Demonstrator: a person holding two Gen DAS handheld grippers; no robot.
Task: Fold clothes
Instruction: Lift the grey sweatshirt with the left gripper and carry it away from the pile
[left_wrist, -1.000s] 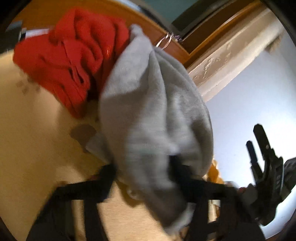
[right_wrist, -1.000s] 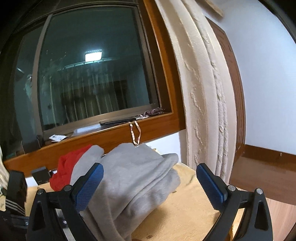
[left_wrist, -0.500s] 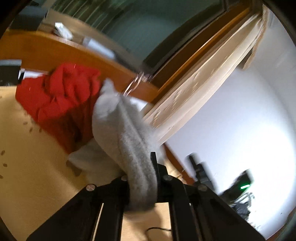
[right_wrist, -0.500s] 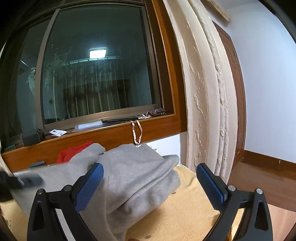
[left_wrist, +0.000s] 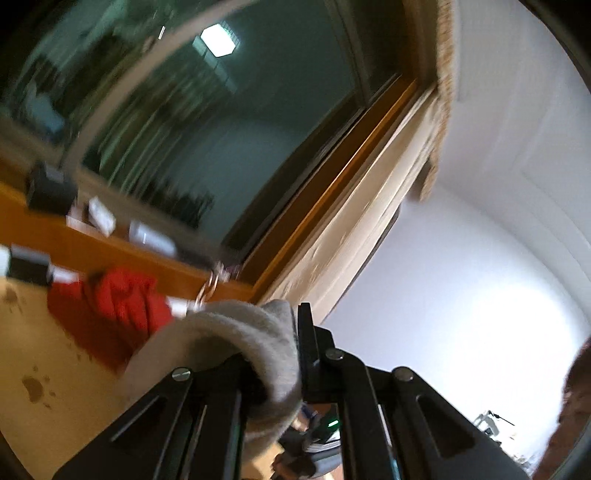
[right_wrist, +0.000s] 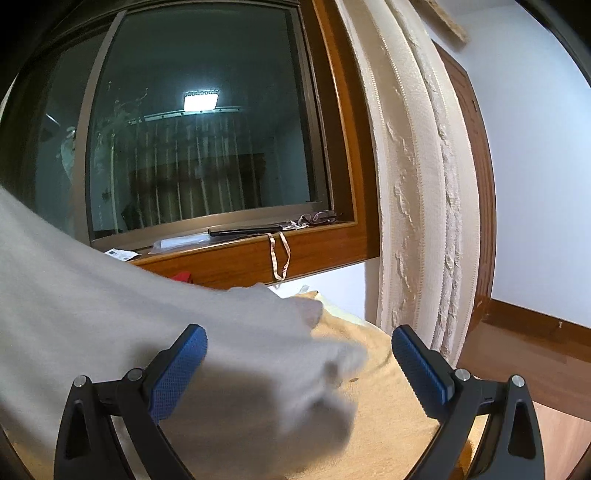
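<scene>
— Window and pale curtain fill the far side, with a white wall to the right; what are the tools doing in front of them?

— Left hand-held gripper is clenched on a thick roll of the grey garment, which bulges up between its black fingers. Right hand-held gripper stands wide, blue pads well apart, gripping nothing.

— Where is the grey garment, then?

— One end is in the left gripper; in the right view it stretches from the upper left down across the yellow cloth, its loose end blurred and lying between the open pads.

— How would it handle?

— I judge it soft, thick fleece: limp, fairly heavy for cloth, not slippery, not fragile. It will sag and bunch wherever it is not held, so a hem or corner is the better hold, with the right gripper taking a second edge so the panel hangs flat.

— Count?

— One grey garment, one red garment bunched on the cloth farther left, under the sill. Two hand-held grippers. Whether the grey piece is being spread for a fold or carried after one, I cannot tell.
</scene>
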